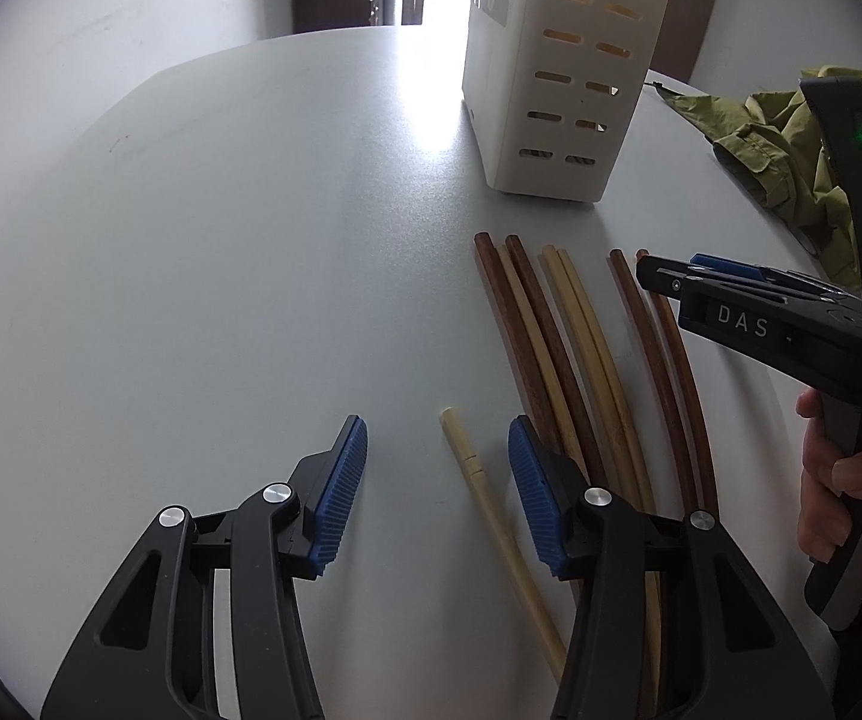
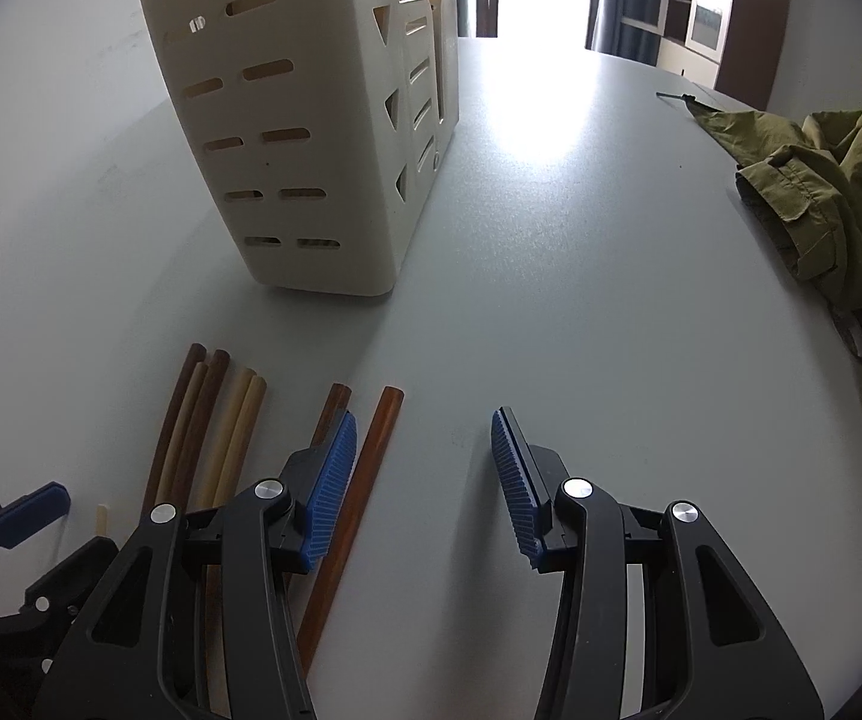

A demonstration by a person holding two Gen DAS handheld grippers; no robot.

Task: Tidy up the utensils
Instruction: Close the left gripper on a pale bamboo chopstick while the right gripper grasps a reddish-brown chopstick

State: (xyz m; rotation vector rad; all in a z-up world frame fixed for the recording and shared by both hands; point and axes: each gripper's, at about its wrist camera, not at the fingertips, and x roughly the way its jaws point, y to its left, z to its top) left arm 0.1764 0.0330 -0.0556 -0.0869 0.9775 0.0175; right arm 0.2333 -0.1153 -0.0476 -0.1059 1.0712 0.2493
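Several chopsticks, dark brown [image 1: 527,336] and pale [image 1: 587,330], lie side by side on the grey table. One pale chopstick [image 1: 491,498] lies apart, between my left gripper's open jaws. My left gripper [image 1: 437,450] is open and empty just above it. My right gripper [image 2: 425,450] is open and empty, with a brown chopstick [image 2: 365,480] lying by its left finger. It also shows in the left wrist view [image 1: 671,276], over the rightmost brown chopsticks. A cream slotted utensil holder [image 1: 557,72] stands beyond the chopsticks, and shows in the right wrist view [image 2: 293,120].
An olive-green jacket [image 2: 839,198] lies at the table's right side, also visible in the left wrist view [image 1: 791,144]. The grey table [image 1: 221,252] stretches left and back toward a bright doorway.
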